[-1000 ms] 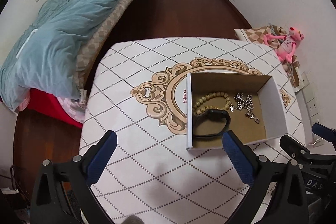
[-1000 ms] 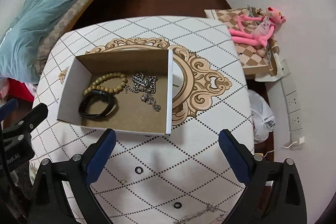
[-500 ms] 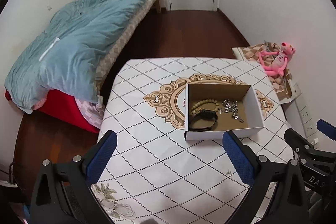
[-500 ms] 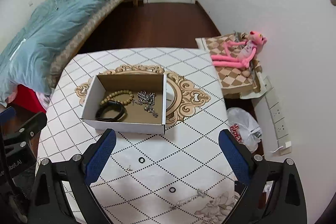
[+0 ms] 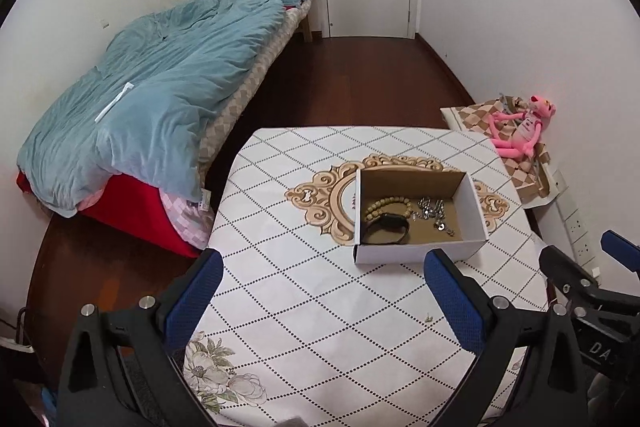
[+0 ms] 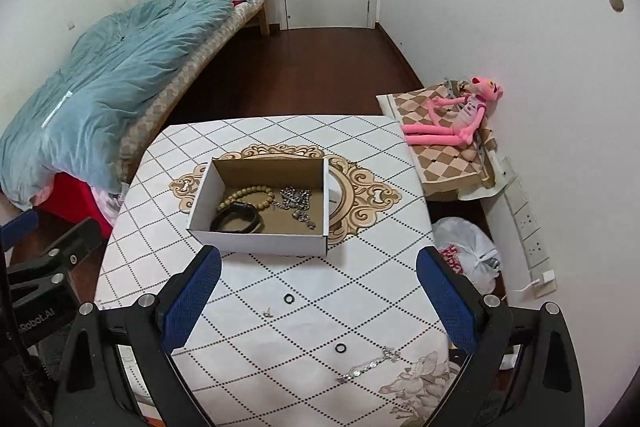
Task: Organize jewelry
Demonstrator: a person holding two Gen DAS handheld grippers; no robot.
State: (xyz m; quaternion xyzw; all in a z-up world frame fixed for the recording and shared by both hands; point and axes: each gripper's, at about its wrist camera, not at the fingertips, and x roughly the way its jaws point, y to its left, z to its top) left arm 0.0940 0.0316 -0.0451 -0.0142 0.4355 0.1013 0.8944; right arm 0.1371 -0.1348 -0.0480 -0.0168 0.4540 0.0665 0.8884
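Both the left gripper (image 5: 322,291) and the right gripper (image 6: 318,291) are wide and hold nothing, above the near edge of the table (image 6: 280,347), while the box (image 6: 260,239) of jewelry stands at its middle.

The left gripper (image 5: 322,291) hangs above the counter (image 5: 304,291), jaws spread wide and empty. Beyond them sits a cardboard box (image 5: 416,255) holding a bead bracelet (image 5: 386,205), a black band (image 5: 386,229) and a silver chain (image 5: 434,213). A small earring (image 5: 430,316) lies near the right jaw.

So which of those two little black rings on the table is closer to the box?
The upper black ring, lying nearer the cardboard box; the other black ring sits by the silver chain.
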